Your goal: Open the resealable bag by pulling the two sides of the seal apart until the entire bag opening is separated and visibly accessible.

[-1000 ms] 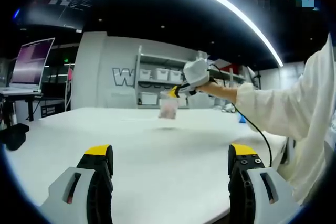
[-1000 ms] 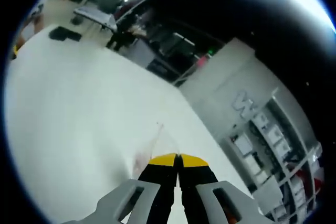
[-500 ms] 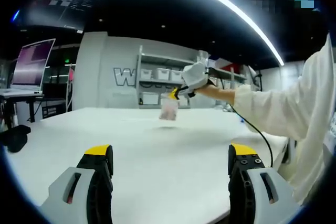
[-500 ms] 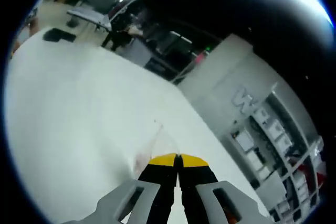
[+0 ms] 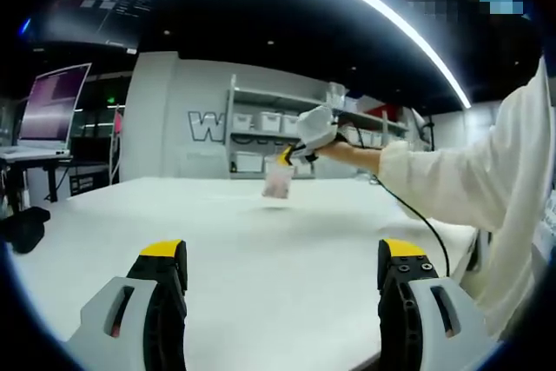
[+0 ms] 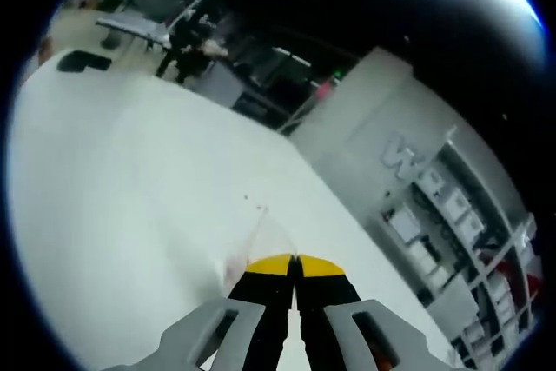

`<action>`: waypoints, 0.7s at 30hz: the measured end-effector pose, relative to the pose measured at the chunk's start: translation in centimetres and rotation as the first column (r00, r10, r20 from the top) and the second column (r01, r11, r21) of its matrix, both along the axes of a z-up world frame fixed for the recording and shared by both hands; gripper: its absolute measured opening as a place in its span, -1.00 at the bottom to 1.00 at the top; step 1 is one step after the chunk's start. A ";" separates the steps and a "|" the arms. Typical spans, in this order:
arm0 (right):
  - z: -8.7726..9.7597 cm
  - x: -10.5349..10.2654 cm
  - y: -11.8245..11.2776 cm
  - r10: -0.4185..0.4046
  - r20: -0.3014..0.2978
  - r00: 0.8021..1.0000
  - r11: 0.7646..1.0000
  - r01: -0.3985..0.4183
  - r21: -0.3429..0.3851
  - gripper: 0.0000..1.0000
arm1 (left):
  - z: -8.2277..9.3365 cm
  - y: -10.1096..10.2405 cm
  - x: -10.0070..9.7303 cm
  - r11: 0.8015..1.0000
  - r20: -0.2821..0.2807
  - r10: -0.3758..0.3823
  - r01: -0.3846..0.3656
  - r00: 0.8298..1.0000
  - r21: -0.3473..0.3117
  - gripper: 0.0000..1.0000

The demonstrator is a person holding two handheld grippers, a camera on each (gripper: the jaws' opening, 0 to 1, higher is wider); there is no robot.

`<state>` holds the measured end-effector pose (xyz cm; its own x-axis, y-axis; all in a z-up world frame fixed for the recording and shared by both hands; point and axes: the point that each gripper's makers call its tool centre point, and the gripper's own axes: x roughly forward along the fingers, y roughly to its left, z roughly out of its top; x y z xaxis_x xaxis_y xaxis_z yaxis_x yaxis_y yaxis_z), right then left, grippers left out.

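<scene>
A small clear resealable bag (image 5: 278,182) with pinkish contents hangs above the white table (image 5: 261,249), held by its top edge in my right gripper (image 5: 287,155), far ahead in the left gripper view. In the right gripper view that gripper (image 6: 294,263) is shut on the bag (image 6: 261,236), whose thin transparent film sticks out beyond the yellow tips. My left gripper (image 5: 282,254) stands open low over the near part of the table, far from the bag, nothing between its fingers (image 5: 165,258).
A person's white sleeve (image 5: 469,188) and a black cable (image 5: 426,215) reach in from the right. A monitor (image 5: 54,106) and a dark object (image 5: 22,223) sit at the left. Shelves with bins (image 5: 261,128) stand behind the table.
My right gripper has carried the bag slightly left and farther away. The right gripper view has tilted a little. My left gripper has not moved.
</scene>
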<state>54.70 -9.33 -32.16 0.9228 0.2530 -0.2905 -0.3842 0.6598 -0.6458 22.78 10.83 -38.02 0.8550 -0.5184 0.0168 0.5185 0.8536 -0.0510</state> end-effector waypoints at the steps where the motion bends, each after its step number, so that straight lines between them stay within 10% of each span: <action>1: -0.1 0.0 0.0 -0.001 -0.001 1.000 1.000 0.001 0.003 -1.00 | 0.1 0.0 0.0 1.000 0.002 0.000 0.000 1.000 0.001 0.79; 21: 0.2 4.0 -0.6 -0.044 -0.011 0.999 0.997 0.045 0.065 -1.00 | -0.4 -0.3 0.3 1.000 -0.014 0.001 -0.001 1.000 0.002 0.79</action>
<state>58.71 -9.89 -31.99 0.9307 0.2306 -0.2839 -0.3597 0.7170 -0.5971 23.13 10.50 -38.40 0.8557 -0.5175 0.0037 0.5168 0.8542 -0.0566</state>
